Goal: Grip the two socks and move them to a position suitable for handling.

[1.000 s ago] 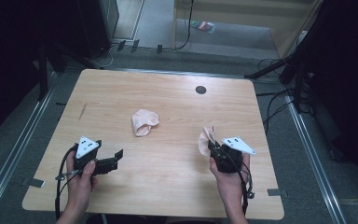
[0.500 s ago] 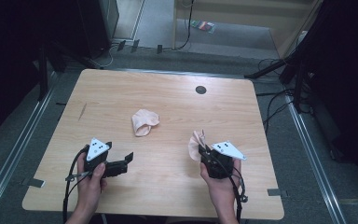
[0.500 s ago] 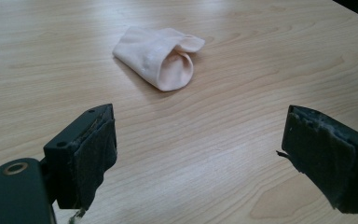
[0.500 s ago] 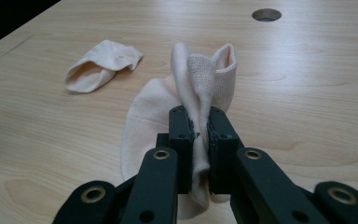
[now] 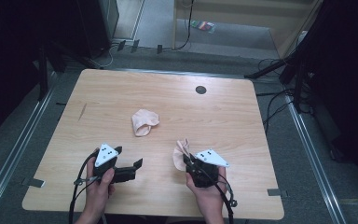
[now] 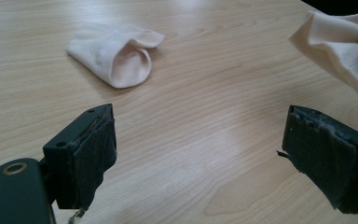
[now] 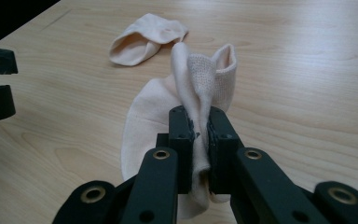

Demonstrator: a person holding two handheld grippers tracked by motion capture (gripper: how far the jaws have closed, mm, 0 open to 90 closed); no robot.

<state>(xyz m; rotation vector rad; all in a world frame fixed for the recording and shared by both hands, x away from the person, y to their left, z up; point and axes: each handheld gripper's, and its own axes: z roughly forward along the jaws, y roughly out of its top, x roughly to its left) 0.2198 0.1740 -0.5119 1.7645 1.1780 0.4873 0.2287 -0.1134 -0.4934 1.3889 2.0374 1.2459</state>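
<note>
Two pale pink socks are on the wooden table (image 5: 242, 116). One sock (image 5: 144, 122) (image 6: 116, 56) (image 7: 144, 39) lies loose near the table's middle. My right gripper (image 5: 185, 161) (image 7: 199, 135) is shut on the other sock (image 5: 181, 153) (image 7: 200, 79) (image 6: 340, 42), whose bunched cuff sticks up past the jaws while the rest drapes onto the table. My left gripper (image 5: 137, 168) (image 6: 200, 158) is low at the front left, open, with bare table between its jaws. It points toward the held sock.
A dark round cable hole (image 5: 200, 89) sits in the table near the far edge. Cables (image 5: 279, 100) trail over the floor at the right. Metal rails (image 5: 23, 140) run along both sides of the table.
Both hands have moved inward toward each other along the table's front. The right gripper carried its sock leftward; the loose sock stayed put.
</note>
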